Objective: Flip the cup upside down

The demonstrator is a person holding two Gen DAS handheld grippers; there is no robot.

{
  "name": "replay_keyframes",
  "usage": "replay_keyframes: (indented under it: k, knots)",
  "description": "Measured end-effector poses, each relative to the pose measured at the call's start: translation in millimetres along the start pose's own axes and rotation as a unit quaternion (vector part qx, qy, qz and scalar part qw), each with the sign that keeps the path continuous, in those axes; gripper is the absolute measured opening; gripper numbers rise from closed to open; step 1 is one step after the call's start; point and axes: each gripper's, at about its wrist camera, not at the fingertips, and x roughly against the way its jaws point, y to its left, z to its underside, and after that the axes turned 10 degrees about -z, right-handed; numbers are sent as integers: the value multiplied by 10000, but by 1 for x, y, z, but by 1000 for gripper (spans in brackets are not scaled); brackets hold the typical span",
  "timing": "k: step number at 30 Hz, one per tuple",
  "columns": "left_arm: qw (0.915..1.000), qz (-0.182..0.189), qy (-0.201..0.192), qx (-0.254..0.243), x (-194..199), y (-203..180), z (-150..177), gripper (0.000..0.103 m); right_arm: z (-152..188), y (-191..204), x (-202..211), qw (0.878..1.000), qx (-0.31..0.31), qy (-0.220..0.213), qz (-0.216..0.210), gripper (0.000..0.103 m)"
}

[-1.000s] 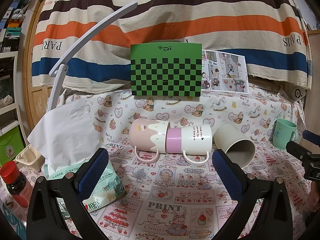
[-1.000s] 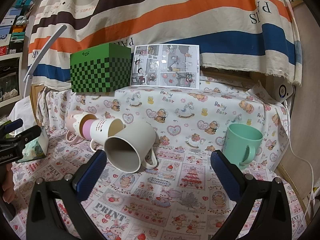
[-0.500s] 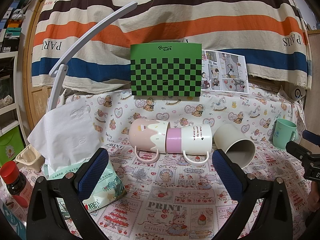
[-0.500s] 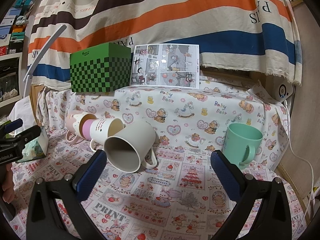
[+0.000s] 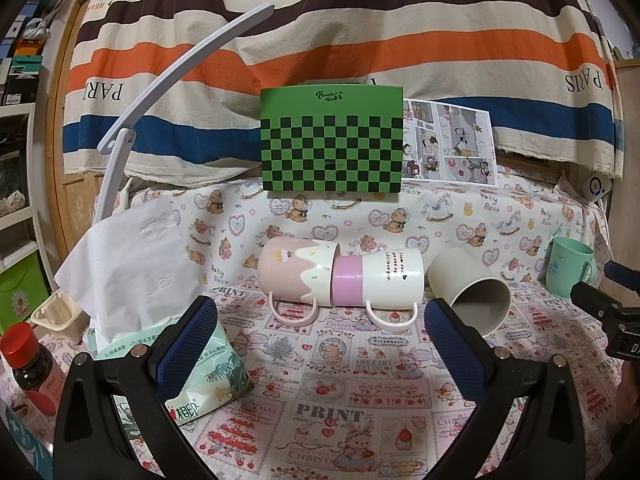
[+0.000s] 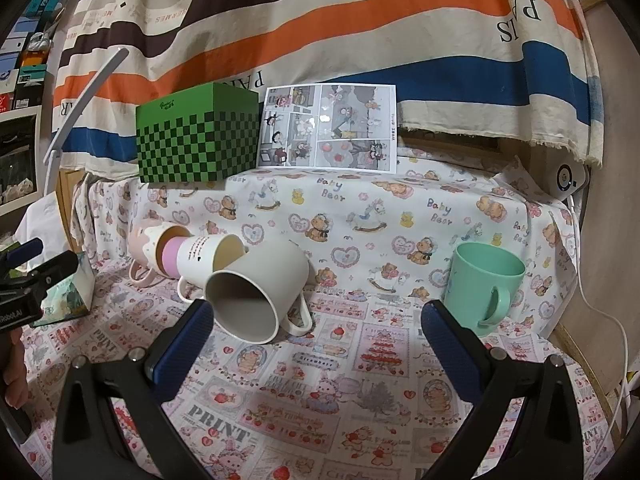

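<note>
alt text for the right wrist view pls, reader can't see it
The open right gripper hovers over a printed tablecloth, empty. Ahead left, a beige mug lies on its side, mouth toward the camera; a mint-green mug stands upright to the right.

Left gripper (image 5: pixel 320 340) and right gripper (image 6: pixel 316 340), jaws wide apart.

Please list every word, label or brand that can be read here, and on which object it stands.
"HERMES", "PARIS": striped hanging cloth.
"Baby Bear", "PRINT": cartoon-printed tablecloth.
"RobotAI": black left gripper.
Too small or blurred to read: green checkered box logo, white-and-pink mug lettering, tissue pack print, comic sheet.
</note>
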Motion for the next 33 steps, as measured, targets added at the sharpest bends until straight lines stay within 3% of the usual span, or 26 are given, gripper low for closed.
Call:
replay_keyframes:
  k: [9, 15, 21, 27, 30, 33]
  knots:
    - [10000, -13, -4, 9, 0, -1, 0, 103, -1, -10, 4, 9995, -297, -41, 58, 103]
    - [10000, -62, -9, 4, 1, -3, 0, 103, -8, -29, -9, 9879, -1352, 603, -454, 103]
    - [10000, -73, -19, 20, 2, -4, 0, 103, -45, -29, -25, 9814, -1423, 1259, -260, 103]
    - [10000, -74, -16, 21, 2, -3, 0, 103, -87, -27, -68, 9589, -1787, 2126, -577, 103]
    - [10000, -73, -14, 29, 2, -3, 0, 103, -100, -26, -107, 9354, -2210, 2619, -876, 100]
    - [10000, -81, -12, 29, 2, -4, 1, 103, -95, -23, -146, 9120, -2444, 3170, -901, 99]
